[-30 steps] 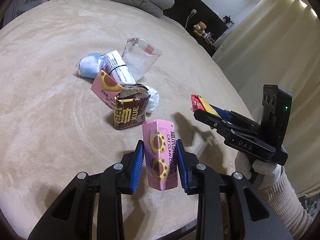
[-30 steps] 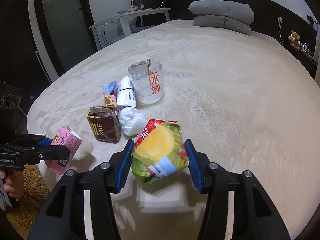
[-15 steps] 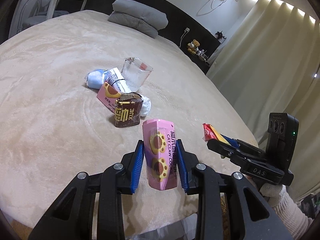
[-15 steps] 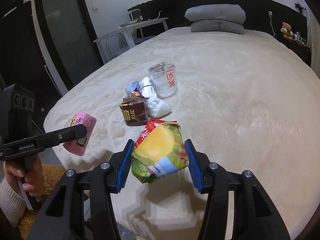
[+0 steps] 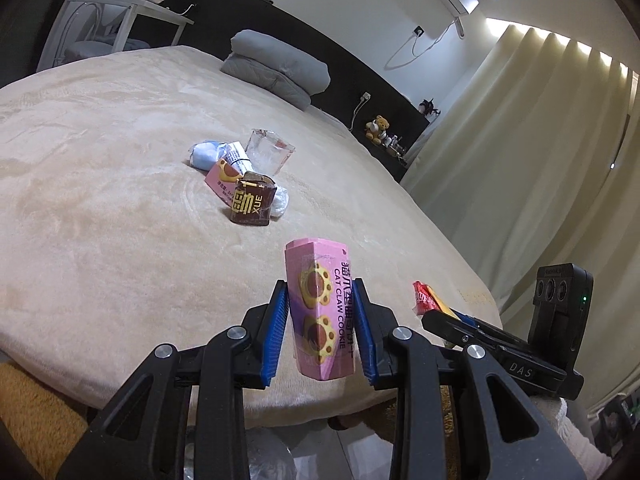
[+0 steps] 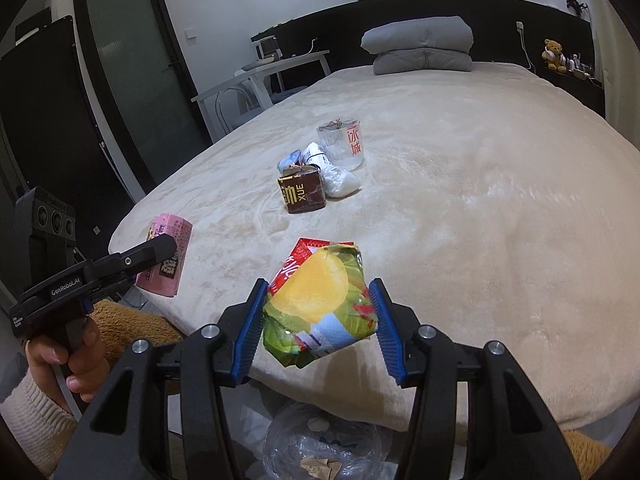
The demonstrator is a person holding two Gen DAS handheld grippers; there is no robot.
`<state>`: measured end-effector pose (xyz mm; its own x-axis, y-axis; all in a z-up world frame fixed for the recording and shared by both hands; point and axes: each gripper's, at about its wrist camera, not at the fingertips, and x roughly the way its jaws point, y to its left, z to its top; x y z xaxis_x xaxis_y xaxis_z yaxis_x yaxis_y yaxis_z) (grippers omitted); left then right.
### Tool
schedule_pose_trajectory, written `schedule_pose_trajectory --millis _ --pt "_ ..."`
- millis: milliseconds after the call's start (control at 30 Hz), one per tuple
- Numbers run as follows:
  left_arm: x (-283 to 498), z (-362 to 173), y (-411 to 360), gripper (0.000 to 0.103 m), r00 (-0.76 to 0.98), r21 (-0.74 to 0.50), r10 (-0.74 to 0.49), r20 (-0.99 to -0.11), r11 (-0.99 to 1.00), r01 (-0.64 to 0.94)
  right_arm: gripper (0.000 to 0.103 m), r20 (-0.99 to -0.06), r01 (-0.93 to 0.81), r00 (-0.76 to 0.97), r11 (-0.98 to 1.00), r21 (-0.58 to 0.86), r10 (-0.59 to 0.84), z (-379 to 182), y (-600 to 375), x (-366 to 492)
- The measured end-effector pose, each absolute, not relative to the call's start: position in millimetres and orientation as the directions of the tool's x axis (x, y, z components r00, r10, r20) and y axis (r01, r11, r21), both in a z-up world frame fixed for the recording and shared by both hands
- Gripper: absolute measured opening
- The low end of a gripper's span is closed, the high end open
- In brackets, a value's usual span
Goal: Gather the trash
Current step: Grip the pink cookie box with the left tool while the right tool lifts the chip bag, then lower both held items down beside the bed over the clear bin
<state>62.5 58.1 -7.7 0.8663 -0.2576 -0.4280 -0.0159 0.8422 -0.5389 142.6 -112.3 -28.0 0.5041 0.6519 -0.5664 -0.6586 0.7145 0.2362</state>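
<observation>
Pink box is pinched in left gripper; right gripper clamps chip bag above bed edge

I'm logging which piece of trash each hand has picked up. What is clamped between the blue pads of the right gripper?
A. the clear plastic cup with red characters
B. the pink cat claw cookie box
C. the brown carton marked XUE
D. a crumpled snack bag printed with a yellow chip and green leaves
D: in the right wrist view the right gripper is shut on the crumpled snack bag printed with a yellow chip and green leaves, lifted off the beige plush bedspread.
</observation>
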Motion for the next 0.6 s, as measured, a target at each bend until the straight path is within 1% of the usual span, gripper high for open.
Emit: schedule_pose_trajectory --millis 167,433,600 --pt "36.2 -10.8 52.7 0.031 0.877 -0.538 -0.253 -0.409 0.843 -0.009 0.051 -0.561 -0.641 0.519 0.727 0.245 0.646 -33.7 -122.2 116.2" --pt "3.2 -17.1 35.8 0.031 0.87 -0.538 -0.271 -0.412 0.843 0.008 0.051 -0.55 -0.626 0.519 0.729 0.275 0.654 -41.3 -134.0 77.8" --pt "-6.2 -25.9 22.2 0.031 0.848 -0.53 -0.291 -0.443 0.848 0.014 0.051 -0.553 -0.624 0.496 0.718 0.31 0.67 -46.6 -139.9 62.2"
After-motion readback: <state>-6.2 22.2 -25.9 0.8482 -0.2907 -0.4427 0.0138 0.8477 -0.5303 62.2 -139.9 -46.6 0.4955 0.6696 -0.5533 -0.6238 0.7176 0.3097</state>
